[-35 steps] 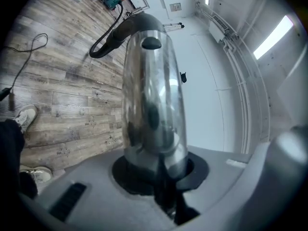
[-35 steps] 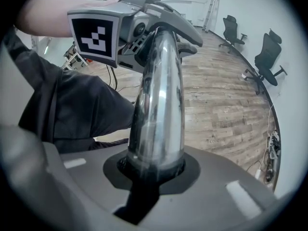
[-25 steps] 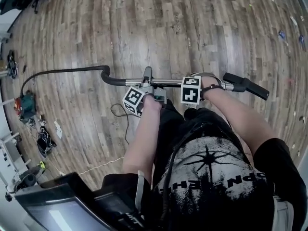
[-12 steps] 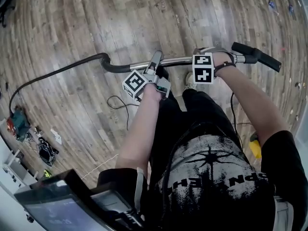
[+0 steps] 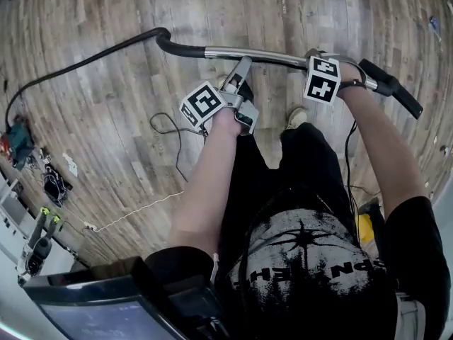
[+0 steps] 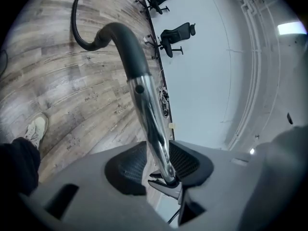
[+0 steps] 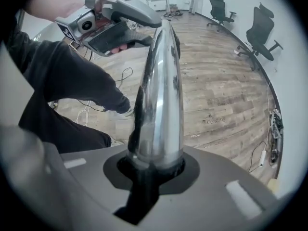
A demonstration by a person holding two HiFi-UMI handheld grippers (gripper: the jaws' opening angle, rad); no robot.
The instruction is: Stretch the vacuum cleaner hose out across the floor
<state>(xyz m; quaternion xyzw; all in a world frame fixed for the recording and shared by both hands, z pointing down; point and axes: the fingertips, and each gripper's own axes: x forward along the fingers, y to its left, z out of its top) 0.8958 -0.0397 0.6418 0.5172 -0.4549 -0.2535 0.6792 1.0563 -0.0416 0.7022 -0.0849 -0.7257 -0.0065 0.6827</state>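
Plank floor (image 5: 106,140), office chairs (image 6: 175,35) by the far wall. Hose (image 5: 148,34) trails off left across the boards from the chrome wand (image 5: 248,54), which is up in hand, roughly level.

Step, as judged: laying the wand down.

Left tongs (image 6: 156,162) have just been opening; spread, wand between the pads, not pinched.

Right tongs (image 7: 154,162) clamp the wand by its handle end, pointing down.

Next: draw the left clear, lower the wand, then pull the hose straight.

Beyond the wand (image 5: 255,54), floor (image 5: 297,9) lies open; a loose cable (image 5: 170,129) and tools (image 5: 53,186) clutter its left edge.
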